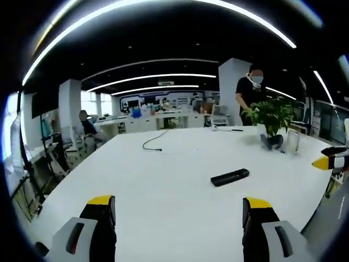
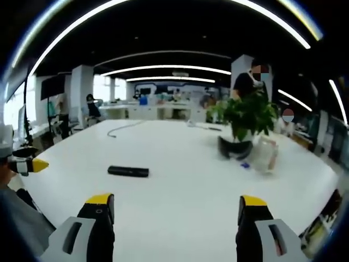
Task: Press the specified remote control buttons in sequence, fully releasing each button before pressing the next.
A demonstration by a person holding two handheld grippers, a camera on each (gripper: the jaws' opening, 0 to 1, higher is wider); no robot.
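1. Open-plan office under long curved ceiling lights (image 1: 152, 75), with workstations and seated people far back.
2. Broad white desk (image 1: 163, 180), a potted plant (image 2: 246, 117) and a loose cable (image 1: 154, 141) on it.
3. Black remote control (image 1: 230, 177) flat mid-desk, long axis roughly across both views, well apart from the plant.
4. Left claw (image 1: 179, 210) and right claw (image 2: 177, 207) spread wide, holding nothing, above bare desk.

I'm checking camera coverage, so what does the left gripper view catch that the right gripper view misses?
Left gripper view alone: a seated person far left. Right gripper view alone: a clear plastic bag beside the plant pot. Both share the flat black remote control lying untouched on the white table, the leafy green potted plant, a dark cable and open yellow-tipped fingers.
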